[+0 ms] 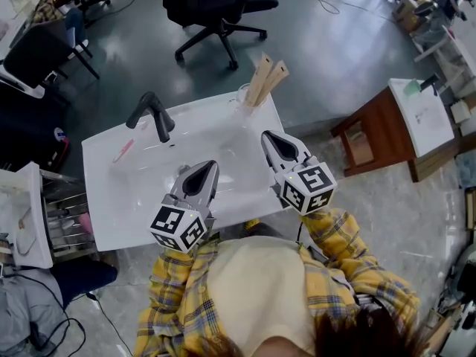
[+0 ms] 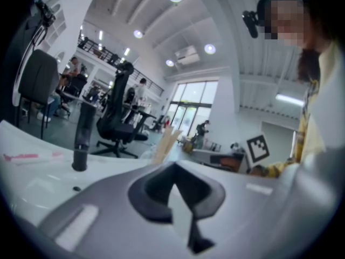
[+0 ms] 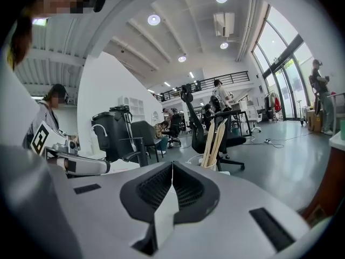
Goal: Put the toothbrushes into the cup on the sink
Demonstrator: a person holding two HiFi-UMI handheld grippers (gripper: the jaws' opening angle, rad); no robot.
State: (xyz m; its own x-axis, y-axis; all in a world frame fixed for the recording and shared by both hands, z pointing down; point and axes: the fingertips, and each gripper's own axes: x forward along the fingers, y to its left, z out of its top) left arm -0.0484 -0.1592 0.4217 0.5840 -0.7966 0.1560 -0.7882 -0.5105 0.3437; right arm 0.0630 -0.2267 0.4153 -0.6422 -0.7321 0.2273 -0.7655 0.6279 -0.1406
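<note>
A white sink [image 1: 245, 199] has a black faucet [image 1: 154, 115] at its back. The clear cup [image 1: 245, 97] at the sink's back right corner holds two tan boxed toothbrushes [image 1: 265, 78], which also show in the left gripper view [image 2: 164, 142] and the right gripper view [image 3: 213, 137]. A pink toothbrush [image 1: 123, 151] lies on the left of the sink top, far left in the left gripper view [image 2: 21, 156]. My left gripper [image 1: 207, 167] hovers over the basin's front, shut and empty [image 2: 173, 169]. My right gripper [image 1: 271, 137] is right of the basin, below the cup, shut with nothing in it [image 3: 172, 166].
A black office chair [image 1: 216, 6] stands on the grey floor behind the sink. A wooden side table [image 1: 375, 132] is to the right. A wire rack [image 1: 63, 214] and a white shelf [image 1: 30, 214] stand left of the sink. My yellow plaid sleeves are at the sink's front edge.
</note>
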